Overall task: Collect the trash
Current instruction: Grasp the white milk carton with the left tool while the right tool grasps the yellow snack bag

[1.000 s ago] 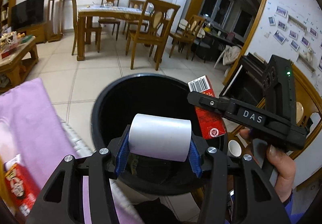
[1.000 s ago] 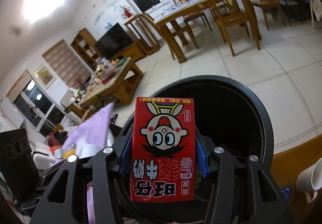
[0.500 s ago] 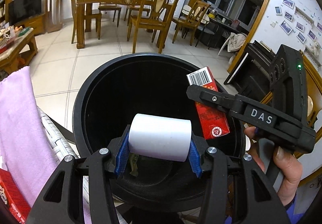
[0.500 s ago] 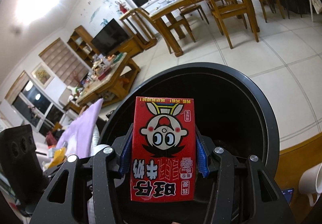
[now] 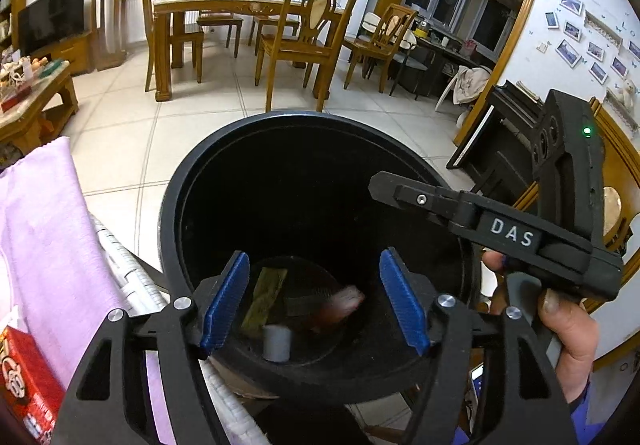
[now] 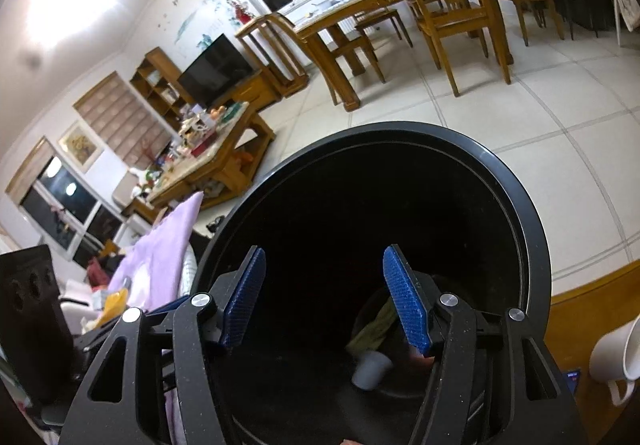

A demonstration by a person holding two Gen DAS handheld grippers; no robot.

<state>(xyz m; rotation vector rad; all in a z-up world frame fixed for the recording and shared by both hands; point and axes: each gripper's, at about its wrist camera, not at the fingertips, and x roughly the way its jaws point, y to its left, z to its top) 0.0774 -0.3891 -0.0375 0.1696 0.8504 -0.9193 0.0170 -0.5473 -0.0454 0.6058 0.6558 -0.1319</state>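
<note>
Both grippers stand with their blue pads spread wide and nothing between them. Directly below and ahead of the left gripper [image 5: 312,299] gapes the black trash bin [image 5: 240,133]. On its floor, just beyond the fingertips, lie a small white roll [image 5: 276,343], an olive wrapper [image 5: 266,299] and a blurred reddish carton [image 5: 340,303], so this pair of items looks delivered. The right gripper [image 6: 324,299] hangs over the same mouth from the other side; its pads frame the dark interior, with the roll [image 6: 372,369] low beside its right finger.

The step in hand, as I judge it, is clearing away for more trash. Lift each gripper straight up before swinging aside, so the fingers miss the bin rim and each other; they sit close together. To the left gripper's lower left, another red carton [image 5: 24,377] lies by a lilac cloth [image 5: 48,245], a likely next pick. Approach it with pads wide and square to its flat faces.
</note>
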